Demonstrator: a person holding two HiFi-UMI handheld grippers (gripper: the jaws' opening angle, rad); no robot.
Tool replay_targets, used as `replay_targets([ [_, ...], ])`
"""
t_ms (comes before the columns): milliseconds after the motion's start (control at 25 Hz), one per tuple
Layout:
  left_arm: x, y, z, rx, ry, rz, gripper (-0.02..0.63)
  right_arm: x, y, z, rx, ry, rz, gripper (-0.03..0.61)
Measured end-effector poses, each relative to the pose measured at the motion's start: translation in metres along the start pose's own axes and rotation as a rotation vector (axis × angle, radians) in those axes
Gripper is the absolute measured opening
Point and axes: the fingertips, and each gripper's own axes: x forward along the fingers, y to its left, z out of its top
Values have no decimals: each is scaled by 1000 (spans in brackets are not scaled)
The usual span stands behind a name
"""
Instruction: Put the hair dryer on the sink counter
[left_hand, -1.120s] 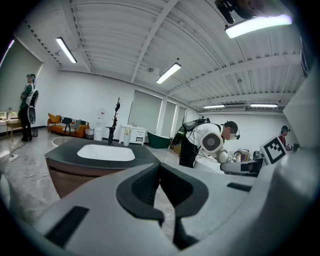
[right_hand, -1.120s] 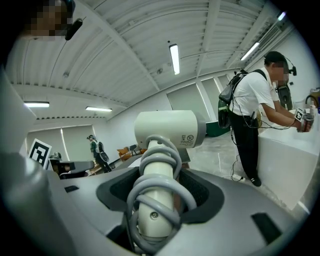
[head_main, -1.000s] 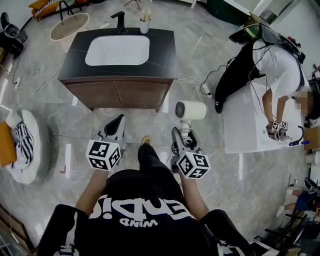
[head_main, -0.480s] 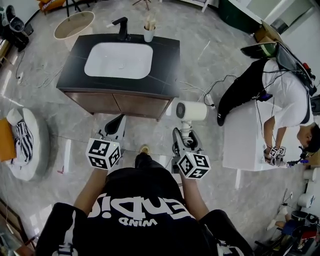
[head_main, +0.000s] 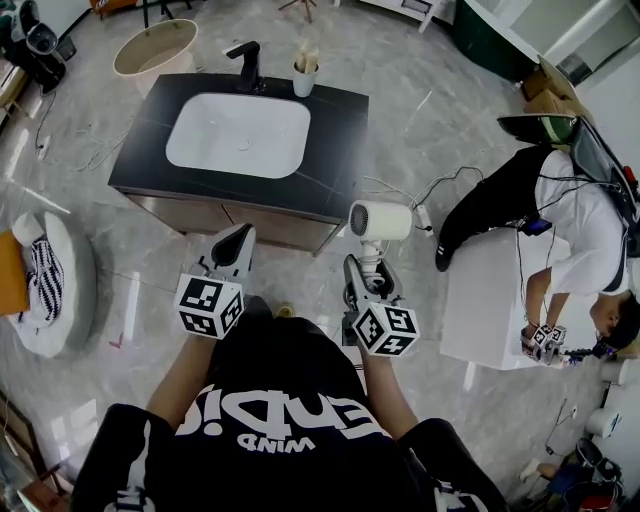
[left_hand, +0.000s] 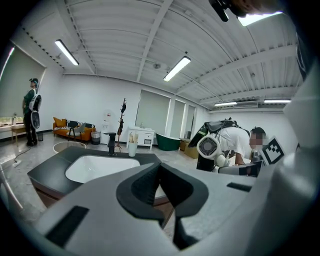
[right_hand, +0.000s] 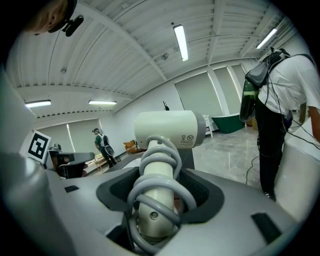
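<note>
A white hair dryer (head_main: 380, 220) stands upright, its cord wound round the handle, with my right gripper (head_main: 368, 266) shut on that handle. In the right gripper view the dryer's barrel (right_hand: 167, 129) rises above the jaws, which clamp the wrapped handle (right_hand: 159, 200). My left gripper (head_main: 236, 240) is held level beside it, shut and holding nothing, and its jaws meet in the left gripper view (left_hand: 160, 167). The dark sink counter (head_main: 335, 150) with a white basin (head_main: 238, 135) lies just ahead of both grippers. The dryer hangs near the counter's front right corner, over the floor.
A black faucet (head_main: 250, 62) and a white cup (head_main: 304, 78) stand at the counter's back edge. A person (head_main: 570, 215) bends over a white block (head_main: 490, 290) at the right. Cables (head_main: 420, 195) run across the floor. A round tub (head_main: 155, 47) and a round cushion (head_main: 55, 290) lie left.
The counter has drawn nearer to both grippers as I walk toward it. The dryer stays gripped in the right gripper and the left stays shut.
</note>
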Motion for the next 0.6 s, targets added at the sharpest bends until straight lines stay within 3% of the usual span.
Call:
replay_targets([
  [600, 94, 35, 33, 24, -9, -62, 9, 83, -15, 35, -9, -18, -17, 265],
])
